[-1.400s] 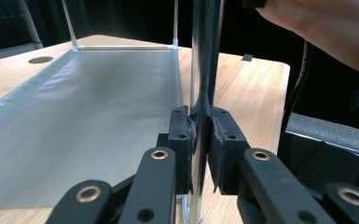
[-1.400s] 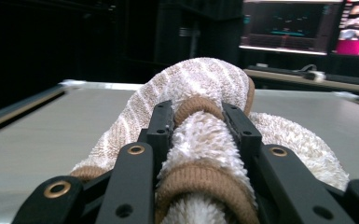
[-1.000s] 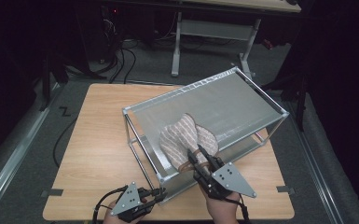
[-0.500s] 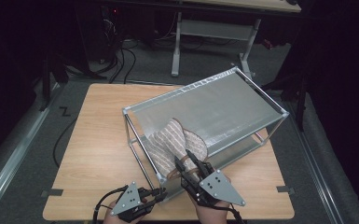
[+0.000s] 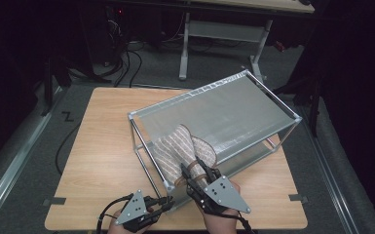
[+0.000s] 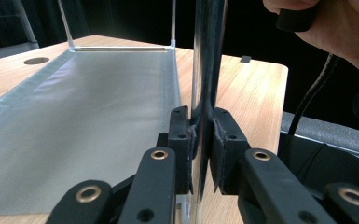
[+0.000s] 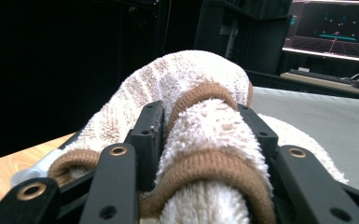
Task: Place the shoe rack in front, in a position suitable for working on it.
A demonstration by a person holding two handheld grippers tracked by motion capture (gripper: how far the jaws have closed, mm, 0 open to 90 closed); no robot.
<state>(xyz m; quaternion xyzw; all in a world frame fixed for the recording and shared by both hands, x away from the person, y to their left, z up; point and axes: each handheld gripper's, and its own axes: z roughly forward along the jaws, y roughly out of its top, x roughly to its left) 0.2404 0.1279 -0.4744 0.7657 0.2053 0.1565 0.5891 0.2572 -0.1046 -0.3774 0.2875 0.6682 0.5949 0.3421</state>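
at six o'clock on the rack, left gripper clamps its post; right gripper, jaws just opening, straddles the slipper.

**Camera positions**

High view: overhead, facing forward and down on the desk, far. Left gripper view: low, very close on rack post. Right gripper view: close on sock. All share the rack.

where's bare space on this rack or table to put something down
Free: the far half of the silver mesh-topped metal rack beyond the striped brown-and-white slippers, and the wooden table left of the rack. Crowded: the near corner, where the left gripper and right gripper work.
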